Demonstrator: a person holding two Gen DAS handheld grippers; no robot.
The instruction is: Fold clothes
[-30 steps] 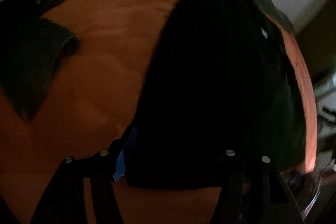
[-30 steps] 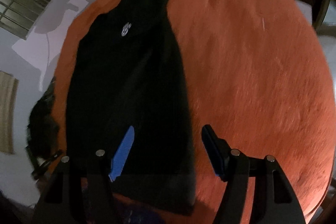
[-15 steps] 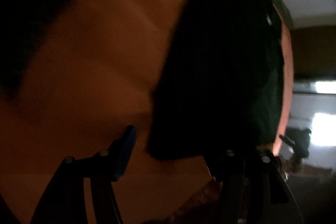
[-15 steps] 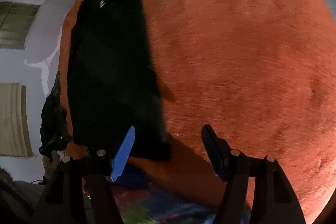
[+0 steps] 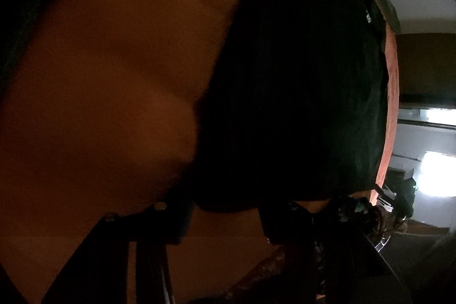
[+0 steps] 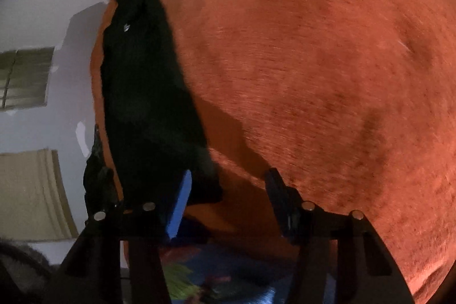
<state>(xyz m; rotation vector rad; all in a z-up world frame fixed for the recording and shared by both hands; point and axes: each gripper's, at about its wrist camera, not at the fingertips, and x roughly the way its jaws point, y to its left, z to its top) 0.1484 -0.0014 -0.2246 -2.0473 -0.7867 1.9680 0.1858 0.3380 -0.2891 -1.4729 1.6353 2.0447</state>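
Black garment [image 6: 142, 104] lies flat on the orange blanket [image 6: 313, 76]. Left hand-held gripper [image 5: 225, 215] — jaws just closing, straddling the near hem; contact too dark to tell. Right hand-held gripper [image 6: 228, 204] — also closing, spread, hem corner just beside its blue pad, nothing pinched.

- 1 black garment [image 6: 145, 93], laid flat on the bed, w/ 1 small white logo [image 6: 126, 26] at far end
- 1 orange blanket [image 6: 313, 76]
- 2 grippers: left gripper [image 5: 225, 221], right gripper [image 6: 228, 198]
- 1 multicolour cloth [image 6: 228, 275], near edge
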